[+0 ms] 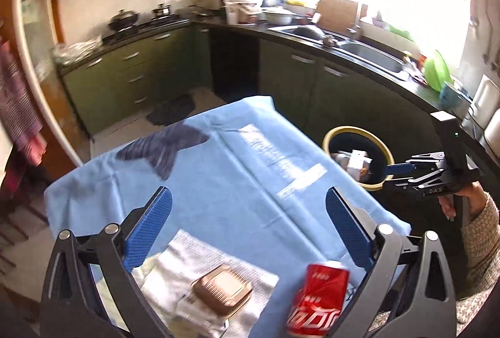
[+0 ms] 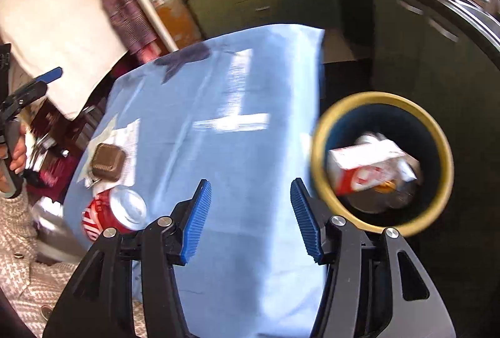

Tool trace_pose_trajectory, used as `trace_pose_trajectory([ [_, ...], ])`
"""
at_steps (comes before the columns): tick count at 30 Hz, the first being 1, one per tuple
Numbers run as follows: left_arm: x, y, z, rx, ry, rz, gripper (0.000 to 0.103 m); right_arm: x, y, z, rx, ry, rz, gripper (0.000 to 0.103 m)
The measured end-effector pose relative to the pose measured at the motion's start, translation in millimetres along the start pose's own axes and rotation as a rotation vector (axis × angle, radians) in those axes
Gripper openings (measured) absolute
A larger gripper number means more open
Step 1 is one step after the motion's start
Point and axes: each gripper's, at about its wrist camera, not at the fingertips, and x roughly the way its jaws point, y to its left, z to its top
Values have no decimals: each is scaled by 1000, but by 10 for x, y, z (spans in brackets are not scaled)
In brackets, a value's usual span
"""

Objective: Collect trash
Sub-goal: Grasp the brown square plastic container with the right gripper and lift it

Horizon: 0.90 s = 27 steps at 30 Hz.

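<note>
A red soda can (image 1: 318, 300) stands on the blue-clothed table (image 1: 218, 181) near its front edge, beside a brown square box (image 1: 222, 288) on white paper (image 1: 187, 263). My left gripper (image 1: 248, 231) is open and empty above them. My right gripper (image 2: 250, 217) is open and empty over the table's right side, next to a yellow-rimmed bin (image 2: 382, 163) with a red and white carton (image 2: 362, 169) inside. The can (image 2: 114, 213) and box (image 2: 107, 161) show at left in the right wrist view. The bin (image 1: 359, 158) and right gripper (image 1: 397, 169) show in the left wrist view.
Green kitchen cabinets (image 1: 125, 72) with a dark counter, stove and sink (image 1: 368, 56) run behind and to the right of the table. A dark mat (image 1: 172, 109) lies on the floor. A pink cloth (image 1: 18, 106) hangs at the left.
</note>
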Motion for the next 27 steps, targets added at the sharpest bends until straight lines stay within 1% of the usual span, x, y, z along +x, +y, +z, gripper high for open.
trace_pose_trajectory([
  [1,-67,165,-137,-40,-2,28,94,104,191,84,-37,22,49,56],
  [2,-162,328,-254,-79,-7,49,94,222,403,173,-68,49,96,61],
  [5,-386,682,-637,-188,-33,113,94,588,1042,386,-148,139,206,63],
  [8,-556,862,-903,-228,-55,205,94,971,1611,523,-197,245,266,63],
  [11,-701,960,-1120,-237,-64,268,95,1362,1940,607,-179,350,284,63],
  [14,-770,1029,-1278,-264,-65,272,96,1692,2075,650,-109,440,291,63],
  [17,-796,1085,-1401,-268,-54,287,96,1885,2098,638,-50,494,280,63],
  [19,-783,1096,-1462,-264,-51,292,96,1963,2092,638,-32,510,275,63],
  [23,-753,1133,-1543,-278,-50,259,96,2075,2143,615,-10,533,253,66],
  [27,-717,1143,-1623,-286,-45,242,96,2200,2189,569,5,553,234,66],
])
